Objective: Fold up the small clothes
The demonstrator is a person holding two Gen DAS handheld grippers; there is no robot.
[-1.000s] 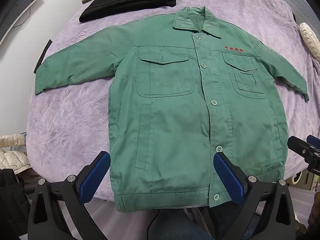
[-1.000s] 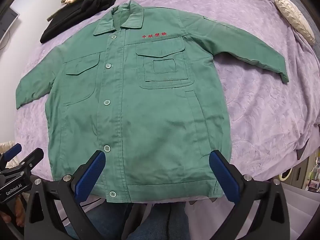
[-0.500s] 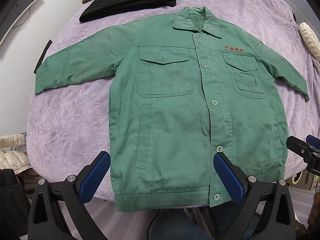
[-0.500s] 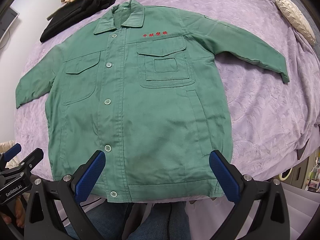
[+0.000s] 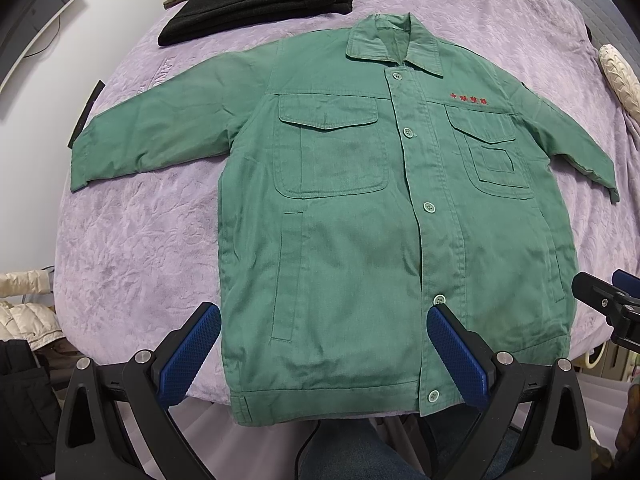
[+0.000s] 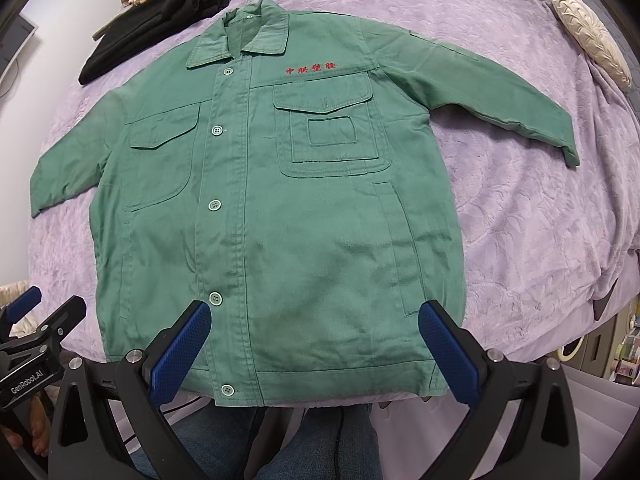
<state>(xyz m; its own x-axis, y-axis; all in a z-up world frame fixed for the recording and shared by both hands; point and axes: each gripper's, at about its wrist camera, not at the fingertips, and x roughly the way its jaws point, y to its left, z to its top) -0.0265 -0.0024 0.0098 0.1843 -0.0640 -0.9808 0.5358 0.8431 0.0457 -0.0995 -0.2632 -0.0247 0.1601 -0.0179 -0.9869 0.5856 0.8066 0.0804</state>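
1. Green jacket lies buttoned and front-up on the purple bedspread, both sleeves spread outward, hem at the near edge of the bed.
2. Left gripper hovers above the hem with its blue pads wide apart, holding nothing.
3. Right gripper hovers likewise over the hem, pads wide apart and empty.
4. Folding appears not yet begun.
5. Likely risks: a pinch catching only the top layer would part front from back and skew the fold; the hem overhanging the edge could slide off; a swung sleeve could snag the black folded garment near the collar.
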